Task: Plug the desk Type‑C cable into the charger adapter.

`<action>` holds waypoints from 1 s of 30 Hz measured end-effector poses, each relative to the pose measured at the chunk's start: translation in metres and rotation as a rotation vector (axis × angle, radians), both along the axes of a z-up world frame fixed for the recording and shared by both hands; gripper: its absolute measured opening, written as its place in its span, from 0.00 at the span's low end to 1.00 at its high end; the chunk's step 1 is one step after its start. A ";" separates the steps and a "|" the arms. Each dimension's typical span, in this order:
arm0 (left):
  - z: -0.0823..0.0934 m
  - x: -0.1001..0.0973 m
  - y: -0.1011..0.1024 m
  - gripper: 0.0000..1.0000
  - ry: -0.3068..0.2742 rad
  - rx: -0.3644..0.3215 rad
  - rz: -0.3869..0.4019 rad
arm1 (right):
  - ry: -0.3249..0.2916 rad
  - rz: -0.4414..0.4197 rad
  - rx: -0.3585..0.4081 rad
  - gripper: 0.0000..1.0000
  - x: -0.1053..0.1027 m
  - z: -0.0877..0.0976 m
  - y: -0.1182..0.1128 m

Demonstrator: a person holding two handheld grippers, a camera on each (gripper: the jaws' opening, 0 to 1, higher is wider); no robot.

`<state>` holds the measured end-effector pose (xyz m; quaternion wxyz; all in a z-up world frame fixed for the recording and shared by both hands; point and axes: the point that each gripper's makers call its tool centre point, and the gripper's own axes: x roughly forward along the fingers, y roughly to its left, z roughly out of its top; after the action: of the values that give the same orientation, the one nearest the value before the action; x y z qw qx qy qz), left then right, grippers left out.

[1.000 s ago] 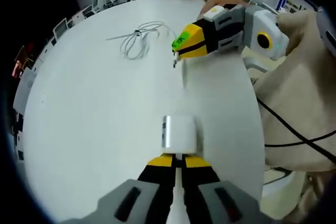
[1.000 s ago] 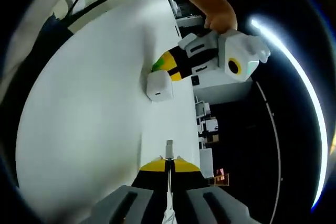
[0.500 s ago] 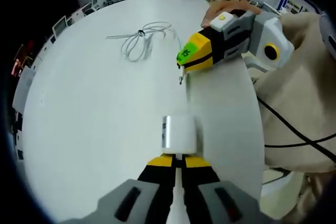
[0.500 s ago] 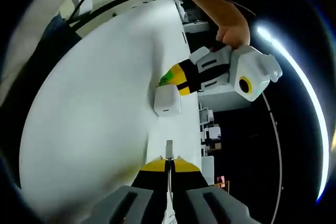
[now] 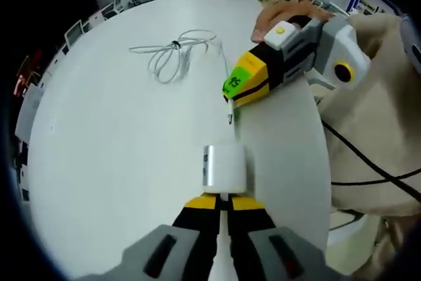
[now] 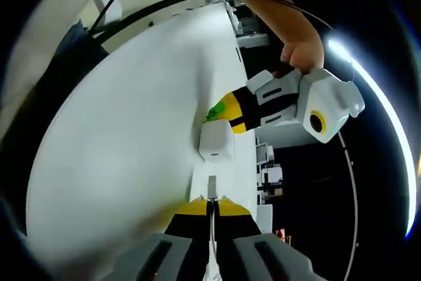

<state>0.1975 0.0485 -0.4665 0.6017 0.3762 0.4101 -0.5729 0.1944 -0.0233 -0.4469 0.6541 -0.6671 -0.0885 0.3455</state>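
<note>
Closing distance is the change over the last second. In the left gripper view, the left tongs [image 5: 223,201] are rising from the bottom centre, clamped tight on the white charger adapter [image 5: 223,166], which is sitting just above their tips in the lower middle of the frame. The right tongs [image 5: 229,100] are coming in from the upper right, pinched on the Type-C cable plug [image 5: 229,119], whose small metal tip is pointing down toward the adapter. A second ago that tip was hanging higher in the frame and well apart from the adapter; now it is near the adapter's top edge, though a gap is still showing. Behind, in the upper left, the rest of the white cable [image 5: 172,54] is lying looped on the white tabletop [image 5: 112,149].

In the right gripper view, the right tongs [image 6: 211,203] at the bottom centre are squeezing the plug [image 6: 211,187], which is sticking up past their tips. The adapter [image 6: 216,143] is sitting just above it at mid-frame, gripped by the left tongs [image 6: 212,115], and has been growing larger and drawing nearer.

Judging by this, the plug is lining up with the port, and insertion is not yet made.
</note>
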 end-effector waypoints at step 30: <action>0.000 -0.001 0.000 0.05 0.008 0.002 0.011 | 0.003 0.023 0.023 0.03 -0.006 0.001 0.020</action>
<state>0.1962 0.0484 -0.4668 0.6030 0.3720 0.4152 -0.5706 0.1883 -0.0031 -0.4455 0.6576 -0.6580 -0.0990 0.3531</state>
